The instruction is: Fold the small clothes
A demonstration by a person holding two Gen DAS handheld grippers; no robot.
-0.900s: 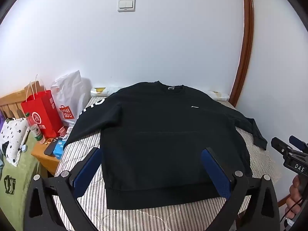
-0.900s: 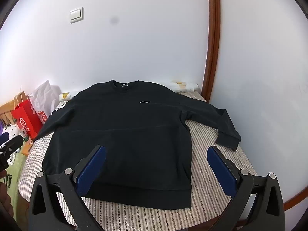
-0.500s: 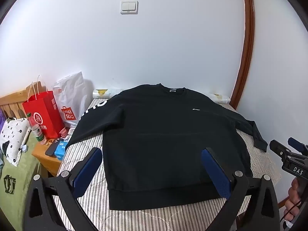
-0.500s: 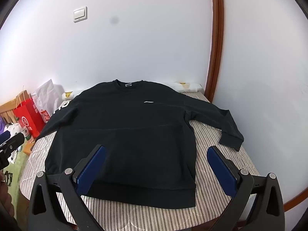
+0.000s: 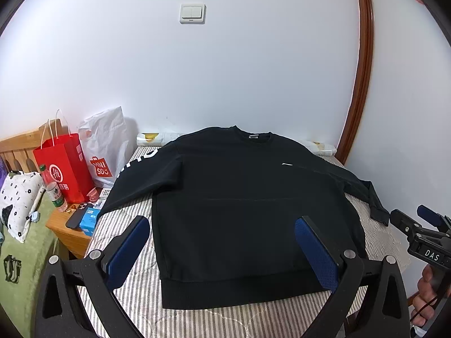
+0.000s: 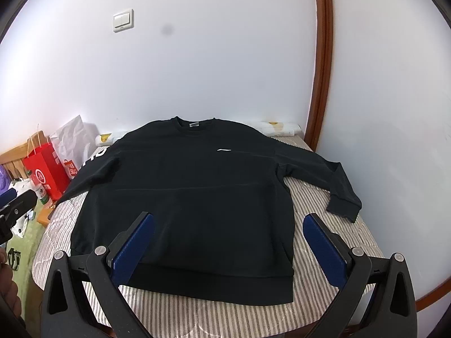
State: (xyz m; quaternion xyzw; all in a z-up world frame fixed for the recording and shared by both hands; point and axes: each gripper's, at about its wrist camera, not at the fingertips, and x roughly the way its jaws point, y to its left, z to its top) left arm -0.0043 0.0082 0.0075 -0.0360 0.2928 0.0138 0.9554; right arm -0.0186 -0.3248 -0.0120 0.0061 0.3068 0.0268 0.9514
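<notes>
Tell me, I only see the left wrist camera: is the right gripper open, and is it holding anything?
Observer: The right gripper is wide open, nothing between its pads.
Operator: Where is it over the sweatshirt?
Observer: One pad hangs above the black sweatshirt by its hem, the other above the bare striped bedcover.
Operator: And the sleeve cuff on that side?
Observer: The cuff lies flat on the bedcover, inside the edge.

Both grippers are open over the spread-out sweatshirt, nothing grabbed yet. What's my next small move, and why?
Probably lower the right gripper toward the right sleeve cuff and pinch it. The black sweatshirt lies flat and unfolded on the striped bed, both sleeves spread outward, and the left gripper holds nothing, so folding a sleeve inward looks like the natural start.
</notes>
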